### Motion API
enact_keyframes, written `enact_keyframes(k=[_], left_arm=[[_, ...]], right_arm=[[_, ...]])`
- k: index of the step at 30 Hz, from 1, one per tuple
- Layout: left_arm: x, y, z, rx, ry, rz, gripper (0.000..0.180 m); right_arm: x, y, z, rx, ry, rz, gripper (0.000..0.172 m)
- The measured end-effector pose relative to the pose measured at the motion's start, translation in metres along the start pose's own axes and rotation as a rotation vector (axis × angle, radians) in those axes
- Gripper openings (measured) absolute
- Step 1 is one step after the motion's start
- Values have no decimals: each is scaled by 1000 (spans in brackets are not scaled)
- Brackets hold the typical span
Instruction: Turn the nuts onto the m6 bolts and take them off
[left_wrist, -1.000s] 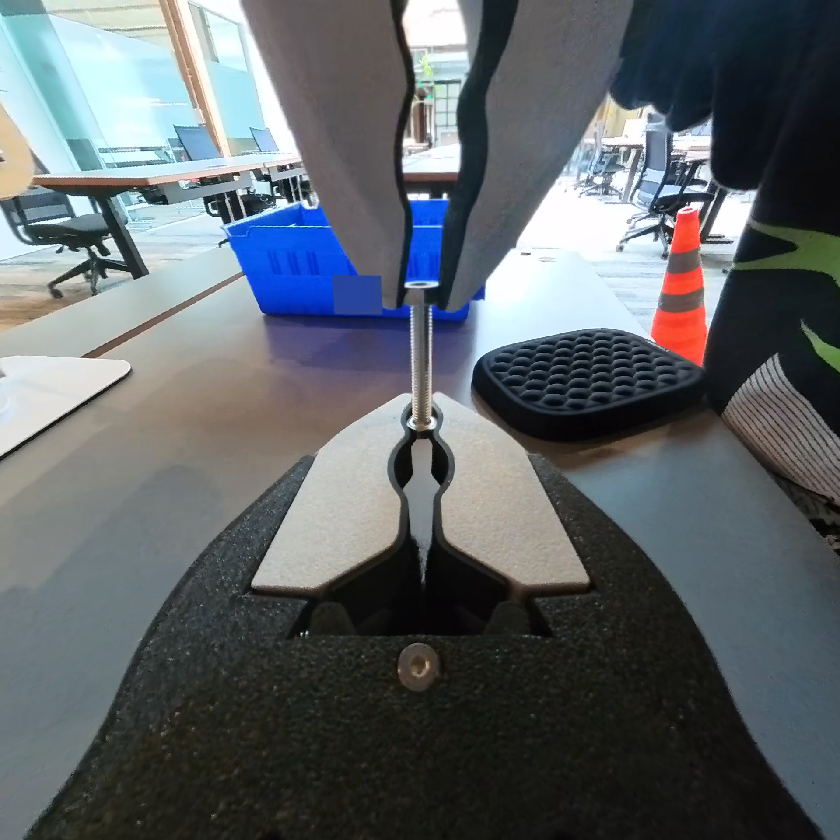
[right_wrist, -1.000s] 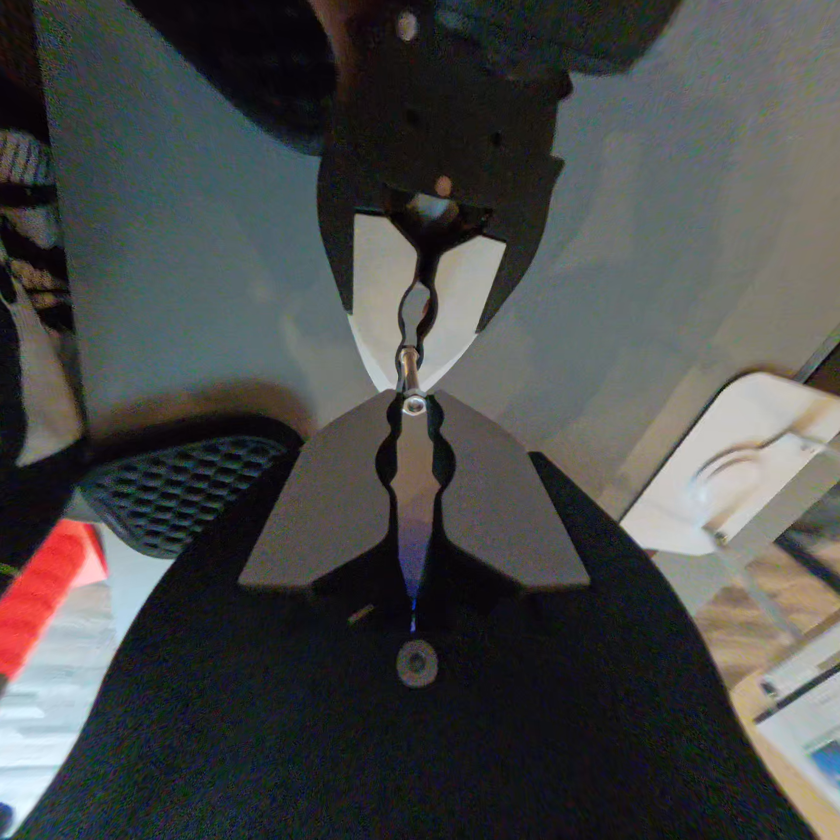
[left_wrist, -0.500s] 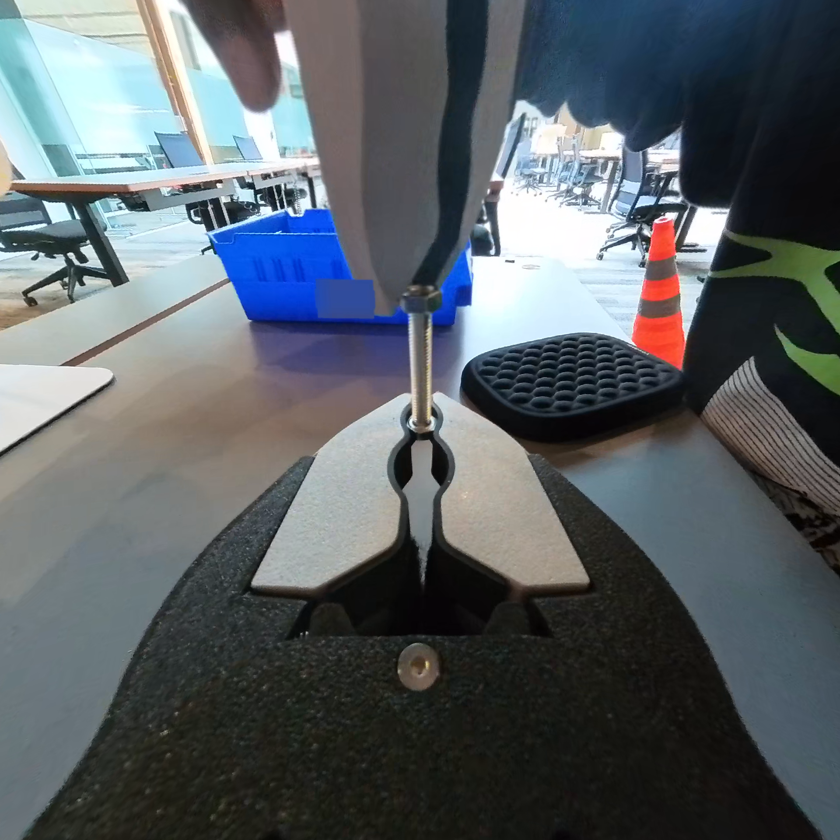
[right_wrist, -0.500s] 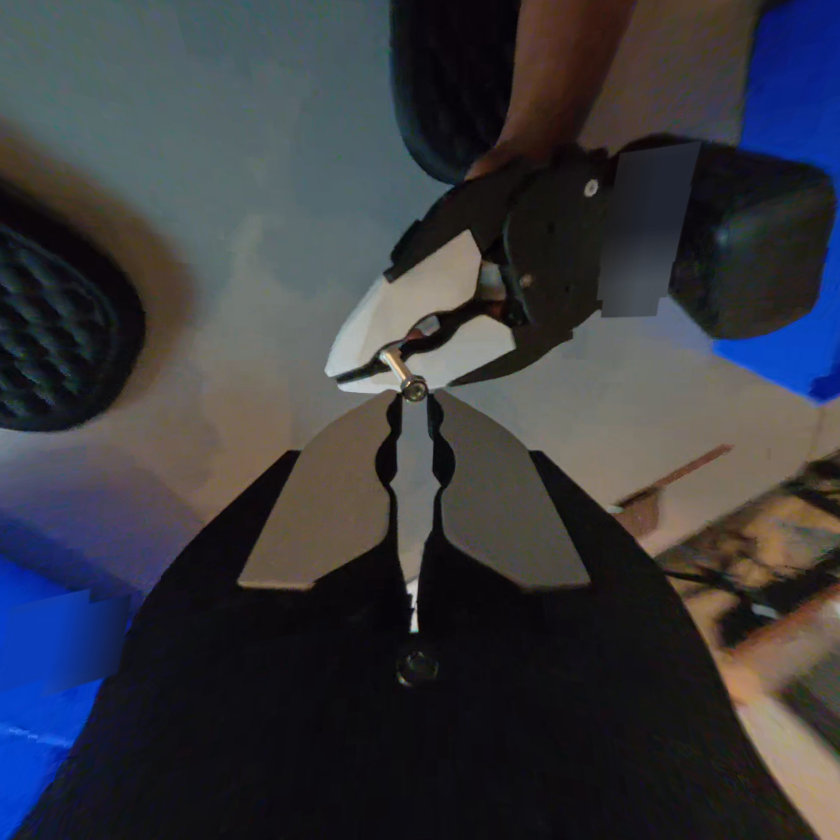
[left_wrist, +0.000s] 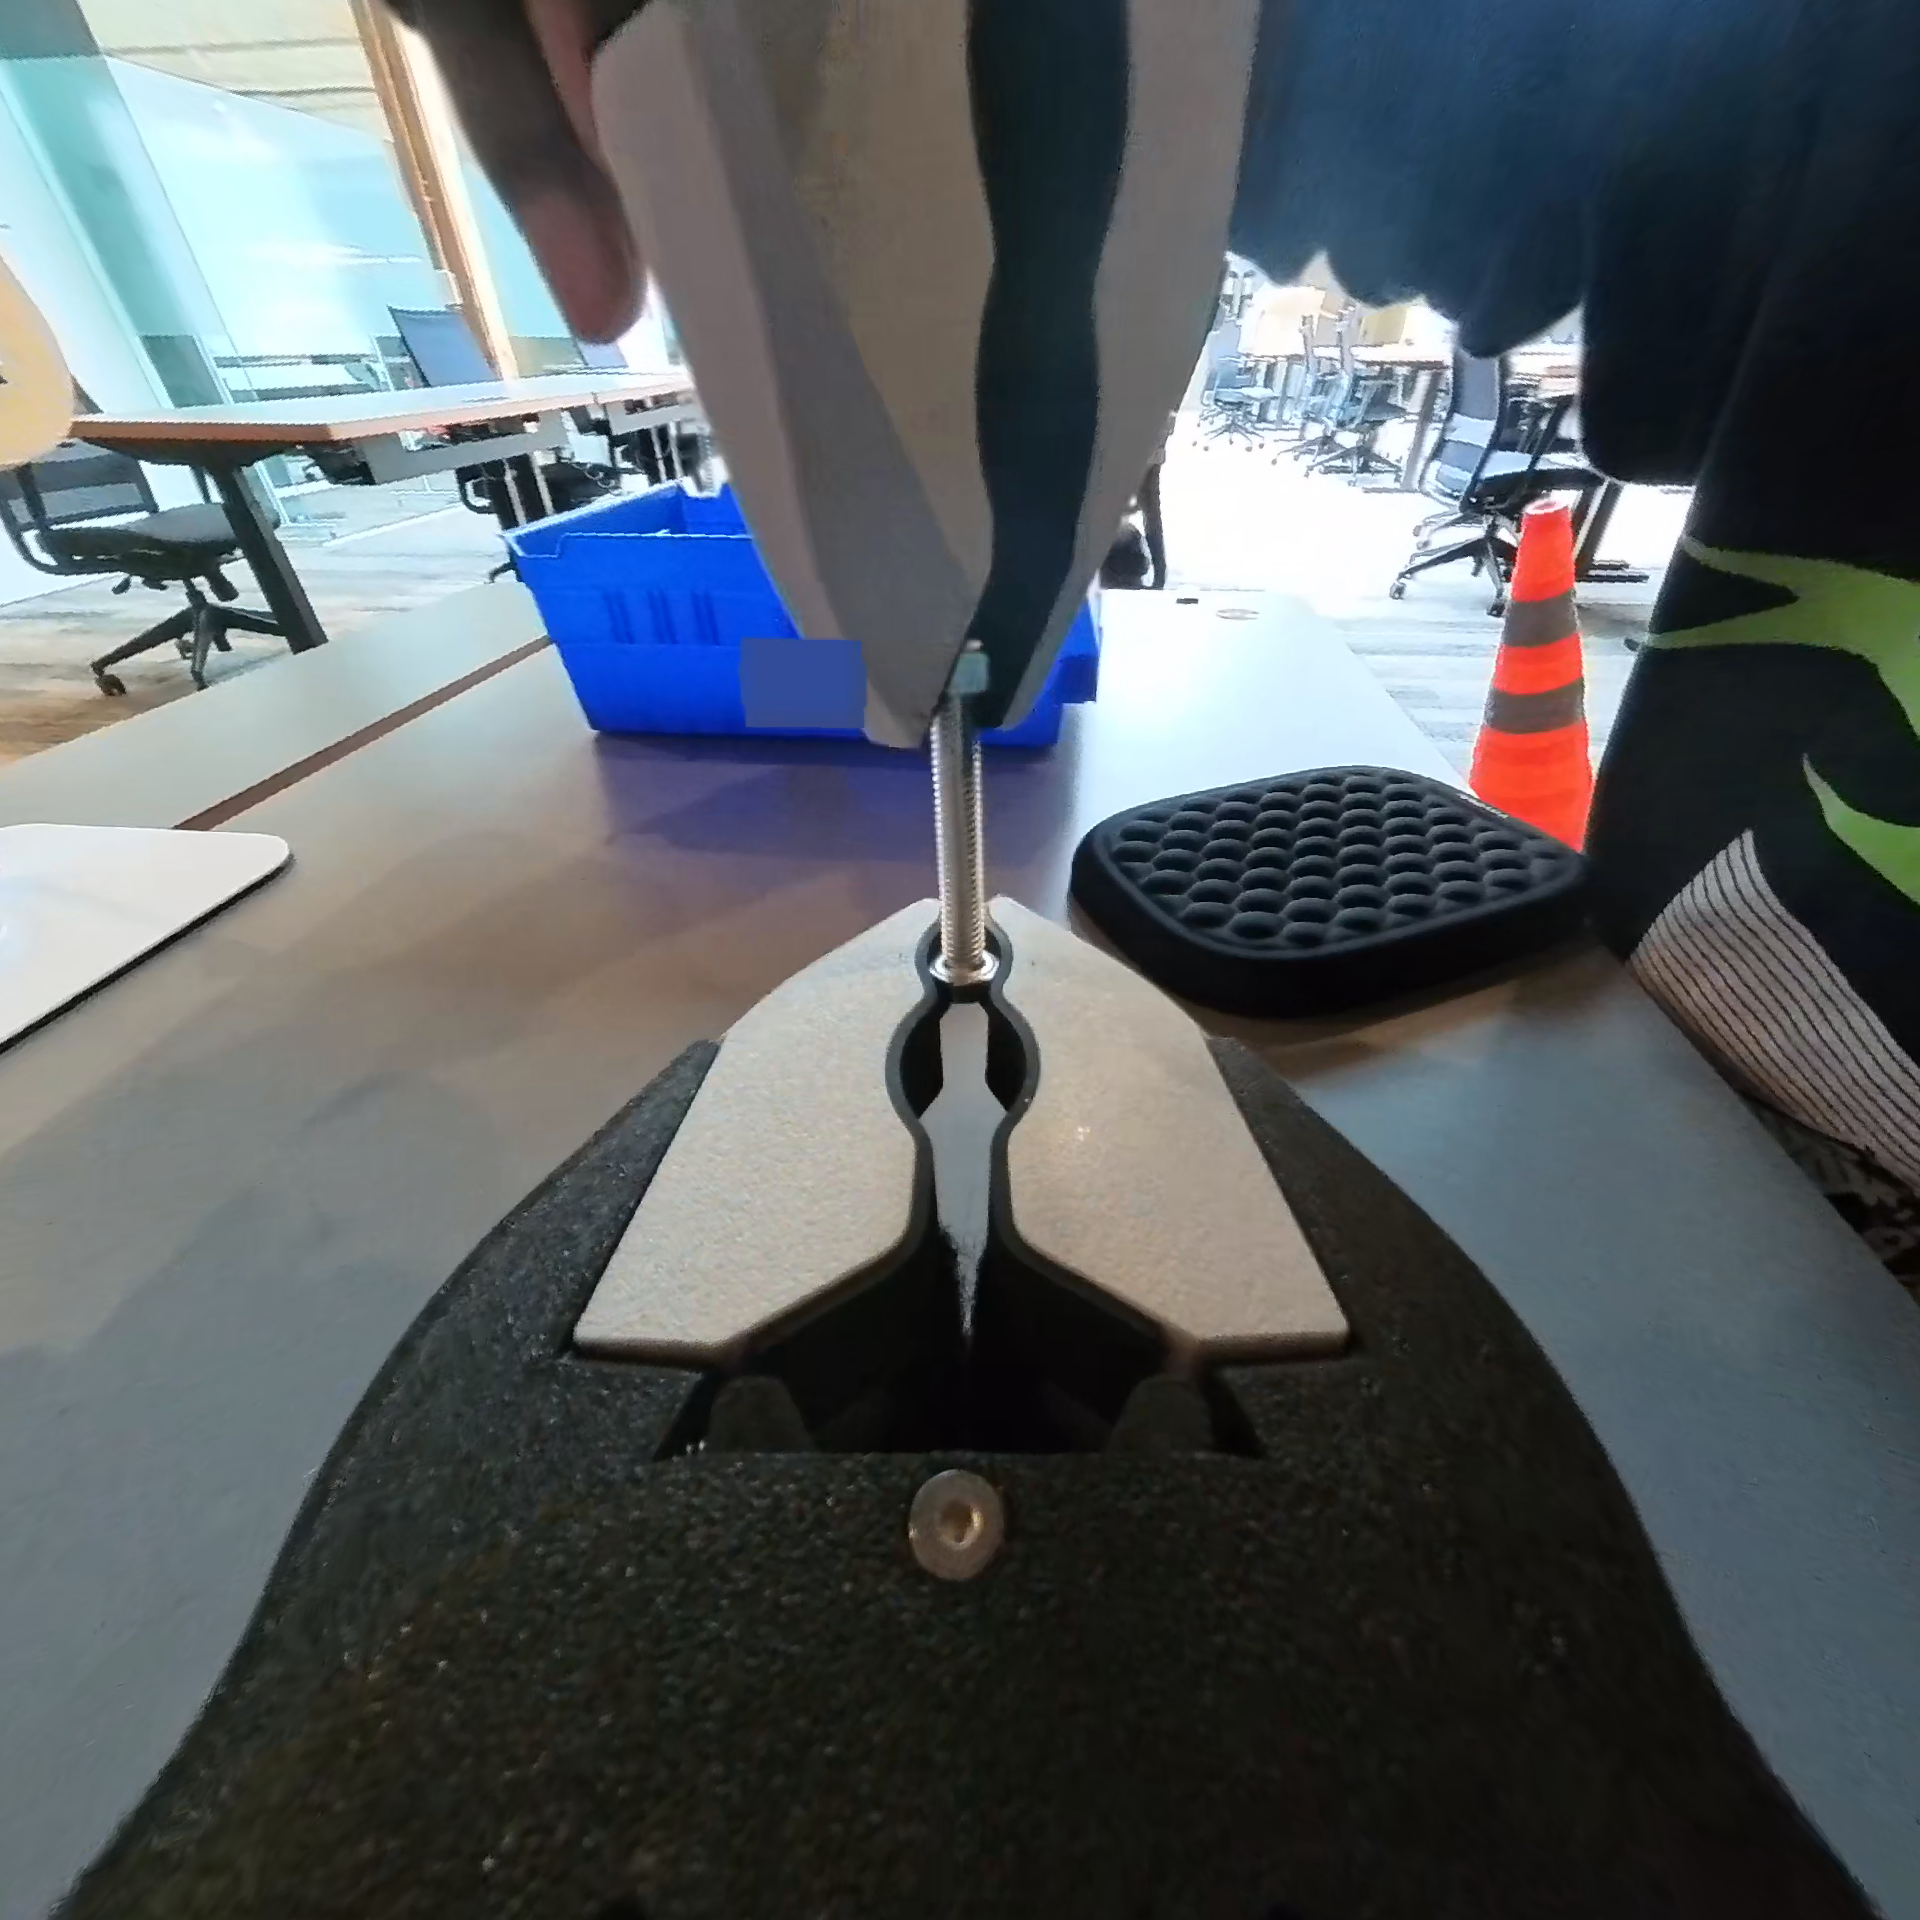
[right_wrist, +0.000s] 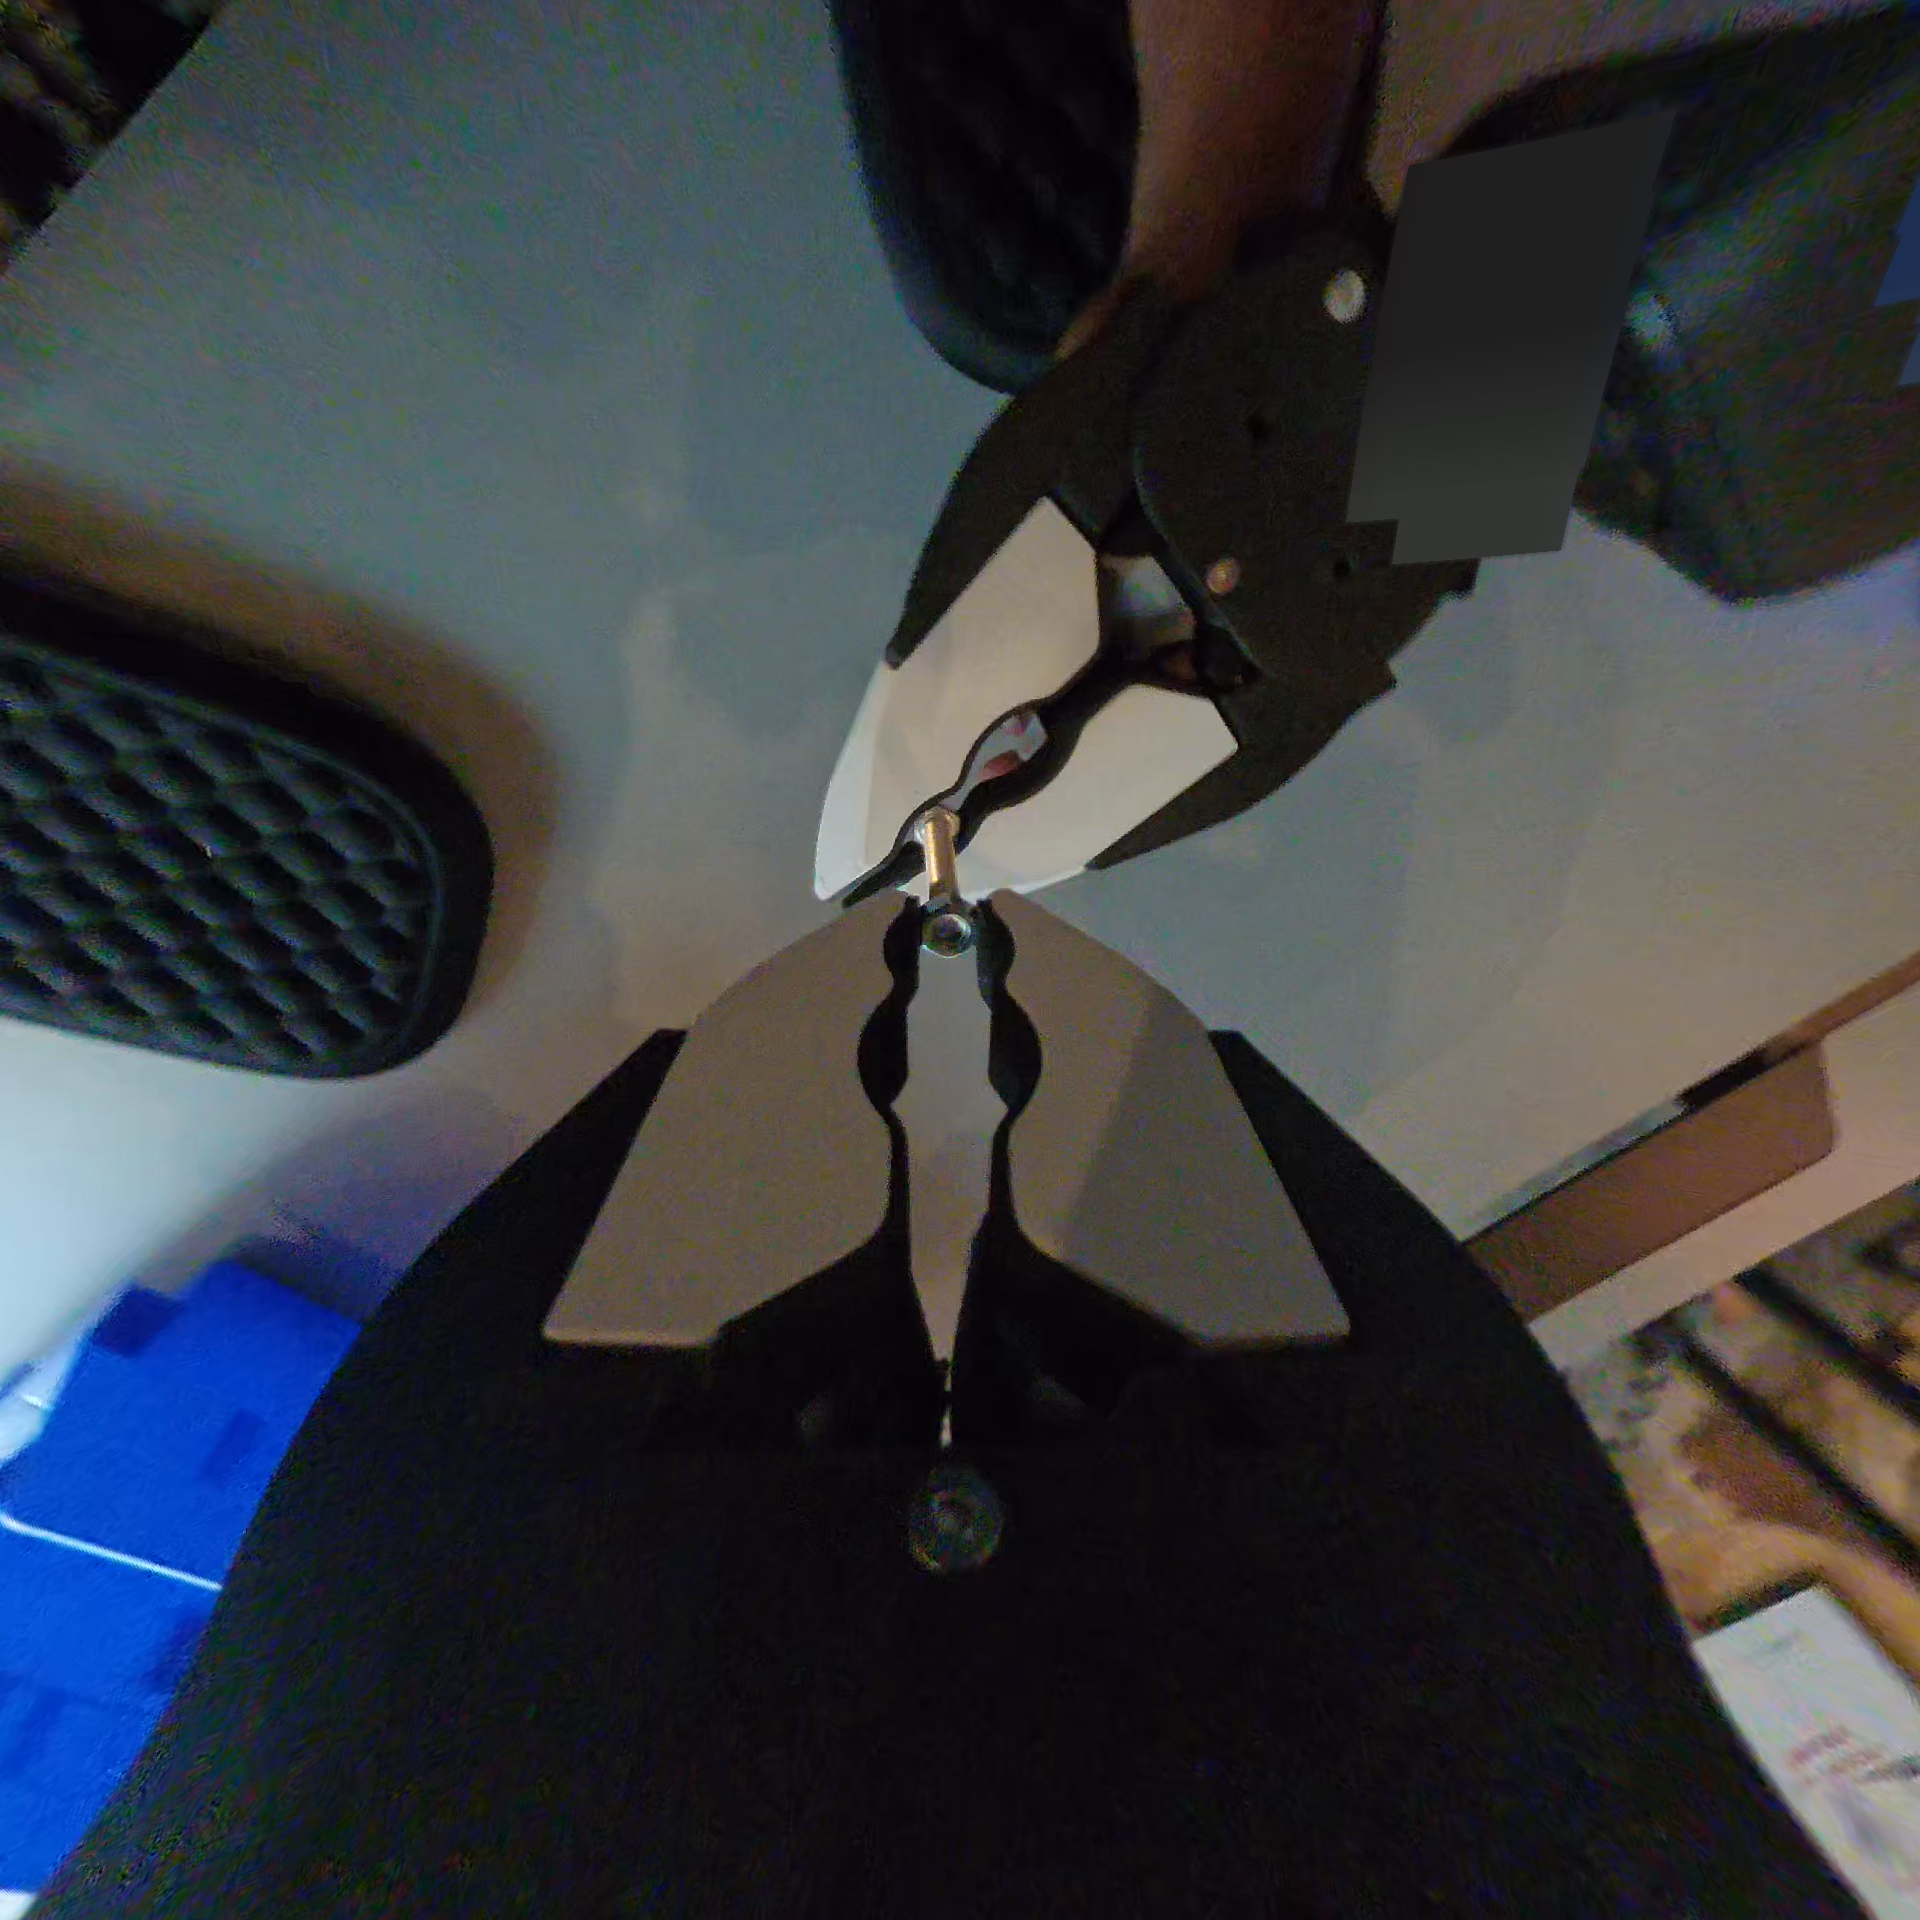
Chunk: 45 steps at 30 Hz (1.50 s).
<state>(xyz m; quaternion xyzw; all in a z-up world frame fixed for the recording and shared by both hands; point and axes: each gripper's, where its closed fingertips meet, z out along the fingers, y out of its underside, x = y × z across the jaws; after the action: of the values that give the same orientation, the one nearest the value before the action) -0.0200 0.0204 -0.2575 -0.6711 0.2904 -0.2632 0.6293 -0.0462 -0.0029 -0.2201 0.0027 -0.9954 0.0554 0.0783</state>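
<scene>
A silver threaded bolt (left_wrist: 956, 831) stands upright over the grey table (left_wrist: 416, 987). My left gripper (left_wrist: 961, 940) is shut on its lower end, in the front notch of the fingers. My right gripper (left_wrist: 961, 701) comes down from above and is shut on a small hex nut (left_wrist: 974, 673) at the bolt's top end. In the right wrist view the nut (right_wrist: 948, 928) sits between my right gripper's (right_wrist: 948, 920) fingertips. The bolt (right_wrist: 938, 847) runs from it down into the left gripper (right_wrist: 873, 883) below.
A blue bin (left_wrist: 665, 634) stands behind the bolt. A black honeycomb mat (left_wrist: 1320, 883) lies to the right, also in the right wrist view (right_wrist: 208, 862). An orange cone (left_wrist: 1538, 675) stands beyond the table. A white plate (left_wrist: 104, 904) lies at the left. A person's sleeve (left_wrist: 1766, 727) is at the right edge. Across from one pair of fingers to the other is roughly 5 cm.
My right gripper has turned around the bolt's axis while staying shut on the nut, so the right wrist view has swung round. My left gripper keeps the bolt upright in place.
</scene>
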Motion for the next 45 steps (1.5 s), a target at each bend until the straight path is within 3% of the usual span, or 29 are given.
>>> enact_keyframes(k=[6, 10, 14, 17, 19, 21, 23, 26, 28, 31, 33, 36, 37, 39, 42, 45], left_arm=[[-12, 0, -1, 1, -104, 7, 3], [-10, -1, 0, 7, -89, 9, 3], [-8, -2, 0, 13, -78, 11, 3], [-8, -3, -1, 23, -71, 5, 3], [-8, -4, -1, 30, -71, 2, 3], [-7, -4, -1, 34, -68, 5, 3], [-6, -4, -1, 33, -67, 11, 3], [-7, -4, -1, 35, -70, 10, 3], [-7, -4, -2, 36, -71, 9, 3], [-5, -4, -1, 35, -64, 15, 3], [-5, -4, -1, 34, -65, 15, 3], [-5, -4, -1, 34, -60, 17, 3], [-4, -4, -1, 33, -60, 17, 3], [-4, -4, -1, 37, -60, 14, 3], [-5, -6, -2, 54, -57, 2, 3], [-3, -6, -1, 55, -48, 8, 3]], right_arm=[[4, 7, 0, -24, 118, 573, 10], [8, 6, -6, 86, 257, 660, 16], [17, -2, -36, 426, 479, 755, 48], [13, -15, -70, 879, 637, 774, 69], [4, -19, -93, 1205, 730, 767, 113], [-4, -10, -101, 1384, 810, 776, 126], [-9, 2, -98, 1415, 895, 797, 114], [-15, 18, -100, 1440, 1028, 833, 66], [-16, 22, -100, 1472, 964, 902, 59], [-20, 34, -106, 1571, 937, 969, 27], [-24, 42, -114, 1609, 1038, 943, 17], [-25, 48, -114, 1462, 1228, 860, 23], [-23, 45, -106, 1408, 1178, 898, 15], [-21, 29, -90, 1385, 1022, 905, 20], [-14, 18, -50, 1287, 911, 908, 56], [-10, 4, -40, 1371, 834, 867, 89]])
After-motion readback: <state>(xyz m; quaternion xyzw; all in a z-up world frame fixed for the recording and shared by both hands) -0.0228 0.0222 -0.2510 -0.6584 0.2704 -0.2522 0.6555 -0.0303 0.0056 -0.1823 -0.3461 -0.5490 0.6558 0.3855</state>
